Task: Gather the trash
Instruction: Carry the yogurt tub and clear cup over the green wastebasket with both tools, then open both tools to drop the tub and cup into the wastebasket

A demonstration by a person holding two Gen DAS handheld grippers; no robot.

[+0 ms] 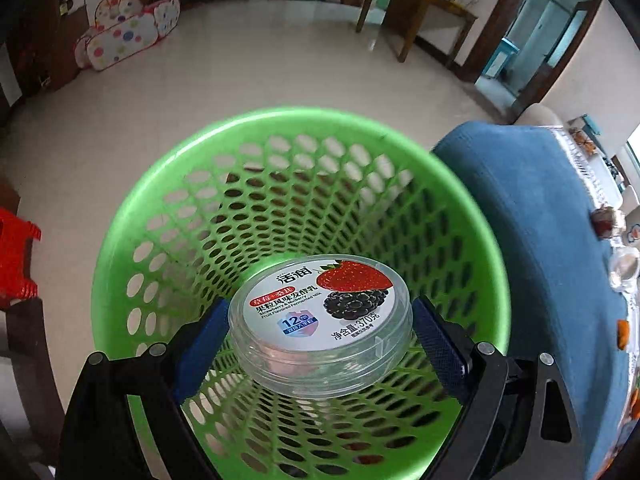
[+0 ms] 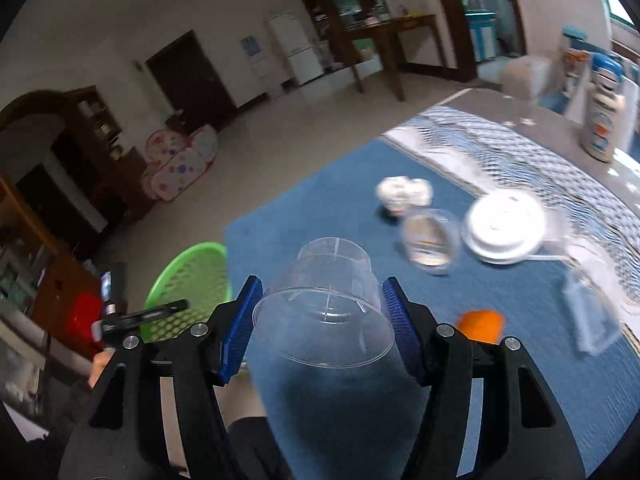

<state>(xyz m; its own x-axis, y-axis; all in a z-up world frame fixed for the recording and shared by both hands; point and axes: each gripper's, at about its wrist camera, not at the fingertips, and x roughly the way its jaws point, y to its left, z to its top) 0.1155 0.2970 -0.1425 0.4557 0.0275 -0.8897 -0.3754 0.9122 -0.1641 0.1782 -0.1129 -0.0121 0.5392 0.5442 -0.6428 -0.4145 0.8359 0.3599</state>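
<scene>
Both grippers carry trash, the left one over the basket.

The left gripper points steeply down into the green basket, its blue pads clamped on either side of a clear yogurt tub whose strawberry-and-mulberry lid faces up; the basket's mesh wall lies ahead of and below the jaws, and the blue tablecloth lies to their right. The right gripper is held lower-angled over the tablecloth edge, its jaws closed on a clear plastic cup lying sideways, mouth toward the camera. Left of these jaws stands the basket; ahead and to the right lie a crumpled wad, another clear cup, a white lid and an orange scrap.
</scene>
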